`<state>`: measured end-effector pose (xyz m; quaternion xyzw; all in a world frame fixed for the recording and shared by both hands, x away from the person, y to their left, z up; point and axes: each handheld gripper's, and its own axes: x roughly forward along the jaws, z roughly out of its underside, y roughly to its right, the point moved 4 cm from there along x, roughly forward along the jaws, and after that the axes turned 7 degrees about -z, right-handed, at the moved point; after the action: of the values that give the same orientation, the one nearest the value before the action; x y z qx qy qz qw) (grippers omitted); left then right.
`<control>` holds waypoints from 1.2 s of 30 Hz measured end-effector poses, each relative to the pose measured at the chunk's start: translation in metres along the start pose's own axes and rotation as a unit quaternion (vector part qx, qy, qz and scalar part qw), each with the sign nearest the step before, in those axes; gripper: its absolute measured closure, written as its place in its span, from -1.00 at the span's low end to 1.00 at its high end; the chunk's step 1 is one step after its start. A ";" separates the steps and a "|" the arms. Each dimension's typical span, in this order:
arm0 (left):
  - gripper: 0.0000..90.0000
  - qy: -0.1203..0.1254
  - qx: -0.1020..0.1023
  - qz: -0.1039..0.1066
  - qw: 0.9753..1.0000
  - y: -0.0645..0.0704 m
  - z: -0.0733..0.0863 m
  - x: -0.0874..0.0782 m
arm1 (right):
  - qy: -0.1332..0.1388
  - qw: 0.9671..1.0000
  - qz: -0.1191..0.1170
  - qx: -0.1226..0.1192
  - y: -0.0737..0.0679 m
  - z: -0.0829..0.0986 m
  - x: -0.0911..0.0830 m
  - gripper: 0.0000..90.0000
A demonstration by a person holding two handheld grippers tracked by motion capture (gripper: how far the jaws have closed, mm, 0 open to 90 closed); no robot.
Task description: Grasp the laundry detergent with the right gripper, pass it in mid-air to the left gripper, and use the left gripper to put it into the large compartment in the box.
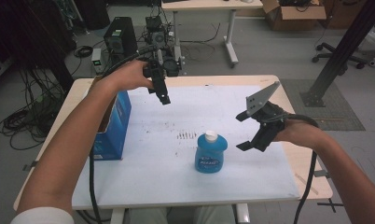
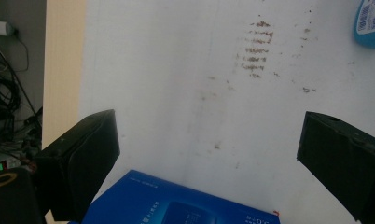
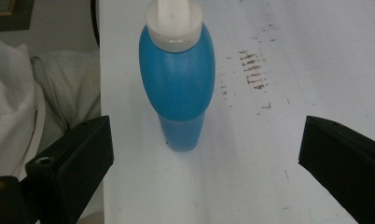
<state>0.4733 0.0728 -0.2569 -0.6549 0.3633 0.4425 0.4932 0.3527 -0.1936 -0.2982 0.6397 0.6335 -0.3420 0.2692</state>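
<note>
On the table we see a blue box at the left edge, a blue bottle standing near the middle toward the front edge, our right gripper spread just beside it, and our left gripper spread above the box.

Blue bottle stands unobstructed; blue box blocks the table's left.

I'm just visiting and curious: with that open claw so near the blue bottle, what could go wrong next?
The blue bottle stands upright, tall and narrow, so an off-center nudge from the open right gripper might tip it. Its rounded sides could slip between the jaws. The left gripper hangs open near the blue box and might bump it.
</note>
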 end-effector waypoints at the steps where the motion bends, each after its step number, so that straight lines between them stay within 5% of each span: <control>1: -0.87 -0.001 0.000 0.000 1.000 0.000 0.000 0.000 | 0.000 1.000 0.000 0.001 0.000 0.001 0.001 -0.94; 36: -0.86 -0.005 0.003 0.001 1.000 0.003 -0.003 0.000 | 0.091 0.996 -0.015 0.009 -0.002 0.033 0.042 -0.95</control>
<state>0.4710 0.0690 -0.2580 -0.6510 0.3623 0.4455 0.4965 0.3462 -0.1926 -0.3512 0.6606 0.6622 -0.2920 0.1995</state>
